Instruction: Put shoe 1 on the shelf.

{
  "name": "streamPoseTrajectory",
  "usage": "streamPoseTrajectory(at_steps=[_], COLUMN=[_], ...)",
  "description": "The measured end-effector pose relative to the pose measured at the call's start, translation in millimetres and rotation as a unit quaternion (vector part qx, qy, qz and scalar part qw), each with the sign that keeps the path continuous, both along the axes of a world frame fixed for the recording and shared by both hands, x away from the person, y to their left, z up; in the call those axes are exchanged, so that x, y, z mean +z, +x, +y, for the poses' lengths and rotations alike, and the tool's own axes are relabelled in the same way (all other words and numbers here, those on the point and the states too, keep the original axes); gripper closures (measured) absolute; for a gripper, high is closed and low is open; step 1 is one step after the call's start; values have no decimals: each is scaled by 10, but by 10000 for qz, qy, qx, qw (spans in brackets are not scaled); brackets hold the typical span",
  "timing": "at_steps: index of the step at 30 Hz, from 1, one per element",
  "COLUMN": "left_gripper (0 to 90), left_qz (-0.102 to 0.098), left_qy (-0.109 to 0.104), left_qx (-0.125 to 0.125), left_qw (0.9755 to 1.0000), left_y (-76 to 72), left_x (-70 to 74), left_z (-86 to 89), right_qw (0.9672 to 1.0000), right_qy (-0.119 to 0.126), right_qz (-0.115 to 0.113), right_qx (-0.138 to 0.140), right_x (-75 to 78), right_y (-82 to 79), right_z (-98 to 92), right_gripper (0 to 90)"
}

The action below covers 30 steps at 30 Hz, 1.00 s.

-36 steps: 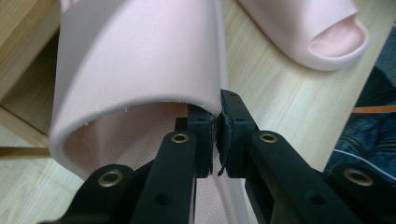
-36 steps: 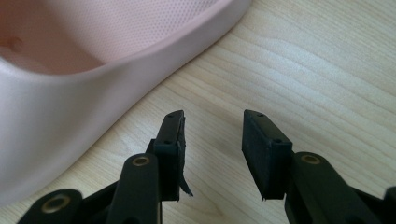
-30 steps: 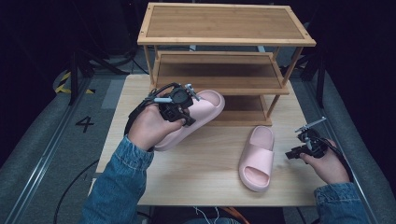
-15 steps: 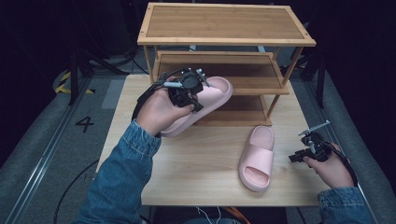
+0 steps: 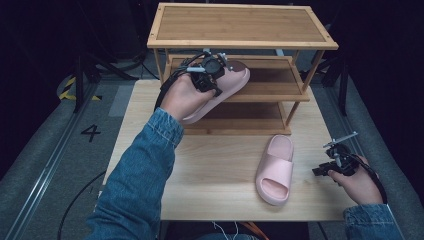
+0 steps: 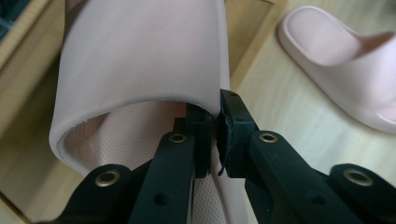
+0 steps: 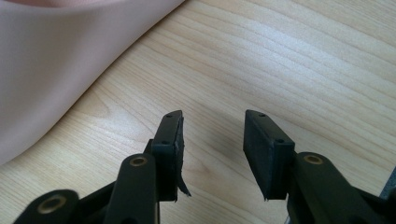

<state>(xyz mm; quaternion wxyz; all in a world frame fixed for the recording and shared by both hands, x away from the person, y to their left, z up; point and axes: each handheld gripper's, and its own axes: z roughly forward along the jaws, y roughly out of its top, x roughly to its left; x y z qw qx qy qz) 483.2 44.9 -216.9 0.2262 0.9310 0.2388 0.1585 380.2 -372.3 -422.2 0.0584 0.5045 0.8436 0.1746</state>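
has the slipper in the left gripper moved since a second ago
Yes. The pink slipper in the left gripper has travelled up and away from the tabletop to the bamboo rack middle shelf.

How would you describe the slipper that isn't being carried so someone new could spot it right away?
Start at the bamboo shoe rack at the far side of the wooden table. In front of its right leg, a pink slipper lies flat on the tabletop, just left of the open right gripper. Unlike its twin, pinched by the left gripper at the middle shelf, nothing touches it.
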Motion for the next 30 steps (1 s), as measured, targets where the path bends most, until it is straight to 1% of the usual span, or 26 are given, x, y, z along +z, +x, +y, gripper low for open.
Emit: streamPoseTrajectory(at_steps=[3,6,7,9,12,15,17,18,19,20,21,22,24,25,26,27,28,30], left_gripper=[836,839,839,839,840,841,843,843,843,843,844,844,843,843,842,840,837,833], left_qz=[-118,-313,-313,-420,-517,-503,-453,-458,-454,-460,-423,-445,-423,-423,-369,-329,-319,-290], left_qy=[33,86,86,120,174,129,134,103,101,113,64,52,-29,-29,-143,-207,-210,-304], left_qx=[52,108,108,176,304,409,364,379,330,333,393,407,465,465,560,617,688,779], left_qw=[9999,9994,9994,9989,9981,9978,9982,9982,9984,9983,9983,9982,9980,9980,9976,9973,9969,9961], left_y=[70,147,147,177,165,160,173,174,184,191,196,210,245,245,282,296,308,325], left_x=[-14,-47,-47,-69,-83,-100,-128,-149,-165,-178,-198,-208,-216,-216,-225,-230,-232,-242], left_z=[-37,-92,-92,-130,-159,-179,-188,-195,-202,-210,-223,-226,-225,-225,-218,-216,-212,-214], right_qw=[10000,10000,10000,10000,10000,9999,9999,9999,9999,9999,9999,9998,9998,9998,9998,9998,9998,9998], right_qy=[-1,-18,-18,-19,-34,-102,-106,-98,-106,-137,-146,-159,-153,-163,-166,-167,-174,-168], right_qz=[-13,-8,-8,-33,-46,-64,-99,-108,-92,-93,-91,-89,-76,-68,-60,-60,-64,-40], right_qx=[-16,-46,-46,-58,-71,-37,-7,5,1,10,19,35,40,48,68,80,94,78], right_x=[-5,1,1,2,2,24,41,43,43,41,34,30,22,20,19,17,15,11], right_y=[-13,-37,-37,-50,-63,-75,-78,-79,-81,-78,-77,-73,-70,-70,-69,-68,-67,-67], right_z=[-12,-29,-29,-40,-49,-18,10,19,27,32,36,38,51,59,62,66,67,71], right_gripper=[591,591,591,591,591,592,591,591,592,591,591,591,591,592,592,591,591,591])
